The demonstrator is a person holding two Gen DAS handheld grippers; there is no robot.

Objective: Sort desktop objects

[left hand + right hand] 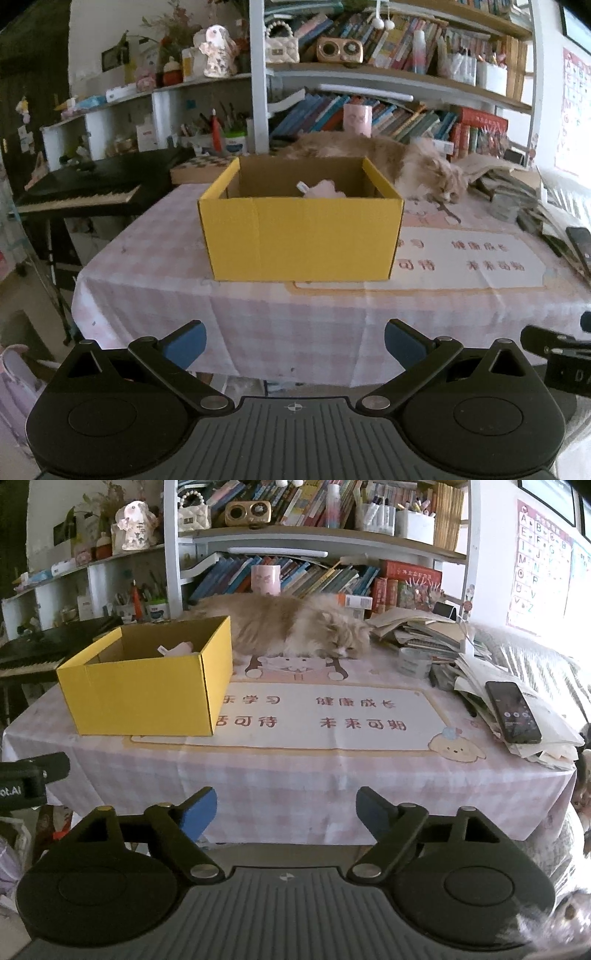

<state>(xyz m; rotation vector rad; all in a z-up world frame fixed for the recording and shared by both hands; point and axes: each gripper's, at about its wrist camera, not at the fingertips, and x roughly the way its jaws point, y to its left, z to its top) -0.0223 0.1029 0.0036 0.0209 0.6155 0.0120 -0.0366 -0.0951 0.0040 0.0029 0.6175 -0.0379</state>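
**Both grippers released and empty before the table; pink item lies in the yellow box**

The left gripper [294, 341] hangs in front of the near edge of the table [280, 325], its blue-padded fingers [186, 341] spread wide with nothing between them. The right gripper [286, 812] sits just beside it, also short of the table edge, its jaws apart and empty.

A yellow cardboard box [303, 240] stands open on the pink checked tablecloth, toward the left half of the table. Inside it lies a pale pink object [325, 189] with a small white tag; most of it is hidden by the box wall, so what it is cannot be told. The box overlaps the left edge of a printed desk mat [332, 716] bearing red characters.

Behind the box a long-haired ginger cat [295, 626] lies stretched along the back of the table, head resting on the mat. On the right side, a pile of papers and books [436, 635] spreads toward the front, with a black phone [513, 712] lying on top of it. Bookshelves [321, 535] rise behind the table.
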